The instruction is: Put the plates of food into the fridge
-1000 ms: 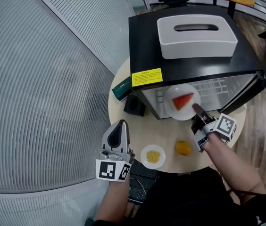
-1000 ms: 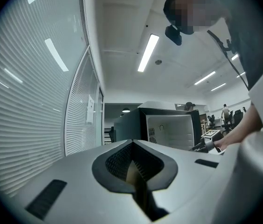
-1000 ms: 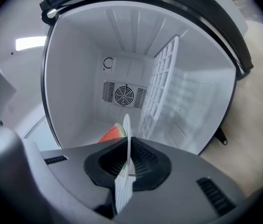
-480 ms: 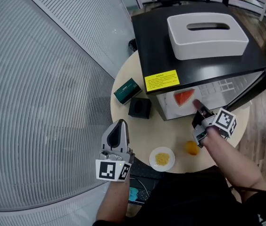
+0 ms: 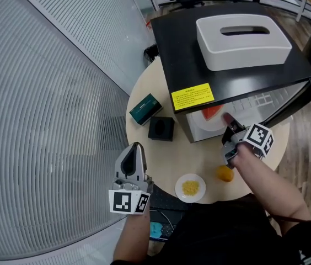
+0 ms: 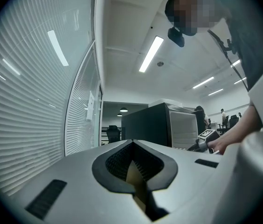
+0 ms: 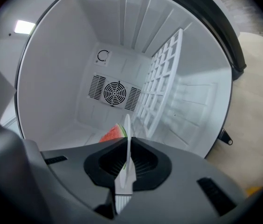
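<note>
My right claw grips the watermelon plate by its rim, just inside the open fridge. My left claw sits clenched on nothing, well apart from the fridge.

The plate with watermelon, a second ago wholly outside the fridge, now sits mostly under its top, inside the opening. The right gripper, clamped on the rim, is closer in with it.
</note>
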The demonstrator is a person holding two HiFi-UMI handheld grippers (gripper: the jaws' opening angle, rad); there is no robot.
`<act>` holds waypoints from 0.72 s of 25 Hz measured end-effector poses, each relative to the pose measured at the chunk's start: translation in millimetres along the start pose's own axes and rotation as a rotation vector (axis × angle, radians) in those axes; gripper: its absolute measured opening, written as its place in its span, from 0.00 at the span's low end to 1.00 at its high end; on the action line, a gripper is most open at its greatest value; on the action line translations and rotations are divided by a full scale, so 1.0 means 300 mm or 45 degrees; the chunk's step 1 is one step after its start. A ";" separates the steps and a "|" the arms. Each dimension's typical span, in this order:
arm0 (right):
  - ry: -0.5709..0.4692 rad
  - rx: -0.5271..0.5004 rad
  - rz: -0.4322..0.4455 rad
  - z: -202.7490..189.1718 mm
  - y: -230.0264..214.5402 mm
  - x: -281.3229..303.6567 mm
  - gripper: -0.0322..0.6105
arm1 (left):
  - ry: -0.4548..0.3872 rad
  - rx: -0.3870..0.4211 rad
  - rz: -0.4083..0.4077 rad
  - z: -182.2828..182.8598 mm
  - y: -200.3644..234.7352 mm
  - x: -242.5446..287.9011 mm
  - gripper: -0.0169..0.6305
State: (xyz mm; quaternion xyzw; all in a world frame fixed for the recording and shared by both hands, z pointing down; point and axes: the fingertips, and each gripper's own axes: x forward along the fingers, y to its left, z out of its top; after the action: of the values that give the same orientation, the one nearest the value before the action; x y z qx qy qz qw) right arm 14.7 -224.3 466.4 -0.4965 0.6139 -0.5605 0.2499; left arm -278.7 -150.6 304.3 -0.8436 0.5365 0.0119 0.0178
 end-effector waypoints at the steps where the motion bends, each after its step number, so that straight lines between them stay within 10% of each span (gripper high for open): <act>1: -0.002 -0.005 -0.006 0.000 0.003 0.008 0.08 | -0.001 -0.002 -0.001 -0.001 0.002 0.001 0.04; 18: -0.032 -0.225 -0.099 0.080 0.042 0.125 0.08 | 0.006 -0.028 0.012 -0.027 0.017 0.019 0.04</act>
State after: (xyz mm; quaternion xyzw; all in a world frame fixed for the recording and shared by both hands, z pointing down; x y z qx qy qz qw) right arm 16.8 -269.7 458.1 -0.5469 0.6380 -0.5074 0.1908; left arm -280.9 -158.3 312.1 -0.8411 0.5405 0.0160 0.0073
